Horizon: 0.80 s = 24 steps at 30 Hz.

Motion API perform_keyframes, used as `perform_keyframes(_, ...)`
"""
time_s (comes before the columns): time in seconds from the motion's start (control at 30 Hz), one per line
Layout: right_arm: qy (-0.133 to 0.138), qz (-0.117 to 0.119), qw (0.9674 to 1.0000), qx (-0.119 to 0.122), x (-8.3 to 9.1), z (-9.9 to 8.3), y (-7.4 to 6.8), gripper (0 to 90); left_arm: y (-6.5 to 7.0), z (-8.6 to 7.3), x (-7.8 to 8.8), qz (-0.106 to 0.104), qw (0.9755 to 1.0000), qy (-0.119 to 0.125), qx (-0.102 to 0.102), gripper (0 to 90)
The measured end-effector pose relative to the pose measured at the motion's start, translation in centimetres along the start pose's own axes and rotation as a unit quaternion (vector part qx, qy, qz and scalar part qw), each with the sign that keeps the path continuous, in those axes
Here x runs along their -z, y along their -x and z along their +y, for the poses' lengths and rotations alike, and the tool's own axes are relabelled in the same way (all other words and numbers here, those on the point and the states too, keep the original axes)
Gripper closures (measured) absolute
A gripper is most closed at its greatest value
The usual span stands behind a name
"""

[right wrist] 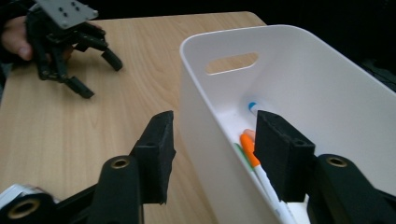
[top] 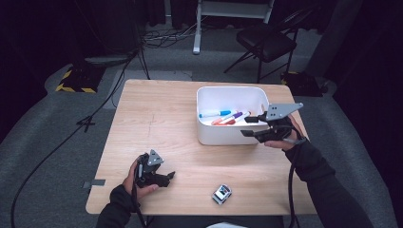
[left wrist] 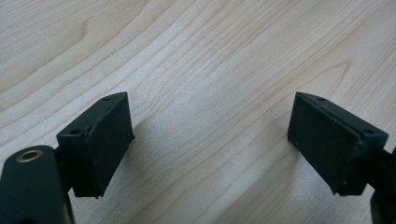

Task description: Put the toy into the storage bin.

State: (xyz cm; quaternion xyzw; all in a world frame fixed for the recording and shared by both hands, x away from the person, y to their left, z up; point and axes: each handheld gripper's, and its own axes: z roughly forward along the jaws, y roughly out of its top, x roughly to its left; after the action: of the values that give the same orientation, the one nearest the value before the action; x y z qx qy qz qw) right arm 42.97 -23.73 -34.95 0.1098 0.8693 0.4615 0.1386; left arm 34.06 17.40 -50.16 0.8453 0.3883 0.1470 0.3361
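The white rectangular plastic bin (top: 231, 135) stands on the far right part of the light wooden table (top: 157, 123), and coloured marker pens (top: 223, 117) lie on its floor. From the high view a blue-capped one, a purple one and an orange or red one can be told apart, lying side by side near the bin's right end. The right gripper view looks along the bin's near wall instead: it shows an oval handle slot (right wrist: 231, 62) in the far end wall, an orange-capped marker (right wrist: 250, 148) with a green one just beside it, and a blue tip further in.

The right gripper (top: 253, 126) hangs over the bin's right rim with its jaws spread; in its own view (right wrist: 212, 149) the bin wall passes up between them, one jaw outside over the table and the other inside above the markers, neither pad pressing on anything.

The left gripper (top: 167, 176) rests near the table's front edge, well apart from the bin, its jaws parted over bare wood (left wrist: 210, 140). A small white and blue device (top: 221, 194) lies near the front edge, between the two hands
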Motion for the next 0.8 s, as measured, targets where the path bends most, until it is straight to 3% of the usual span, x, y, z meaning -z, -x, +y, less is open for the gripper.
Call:
perform_keyframes(0.2,0.002,0.045,0.9990,0.007,-0.6,-2.4,-3.1,41.9,0.0,0.0,0.0,0.000,1.0000,0.000,0.000,14.4)
perform_keyframes(0.43,-0.008,0.119,0.9926,0.019,-2.6,-5.4,-6.4,32.7,0.0,0.0,0.0,0.000,1.0000,0.000,0.000,14.3)
perform_keyframes(0.57,-0.026,0.167,0.9850,0.035,-4.2,-6.8,-8.4,29.7,0.0,0.0,0.0,0.000,1.0000,0.000,0.000,14.3)
perform_keyframes(0.63,-0.042,0.193,0.9792,0.046,-5.4,-7.6,-9.4,29.7,0.0,0.0,0.0,0.000,1.0000,0.000,0.000,14.4)
perform_keyframes(0.7,-0.060,0.206,0.9750,0.058,-6.5,-8.0,-10.1,29.7,0.0,0.0,0.0,0.000,1.0000,0.000,0.000,14.3)
perform_keyframes(0.77,-0.065,0.228,0.9694,0.062,-7.4,-8.3,-10.7,29.7,0.0,0.0,0.0,0.000,1.0000,0.000,0.000,14.3)
perform_keyframes(0.8,-0.064,0.233,0.9683,0.065,-7.8,-8.3,-10.9,29.7,0.0,0.0,0.0,0.000,1.0000,0.000,0.001,14.3)
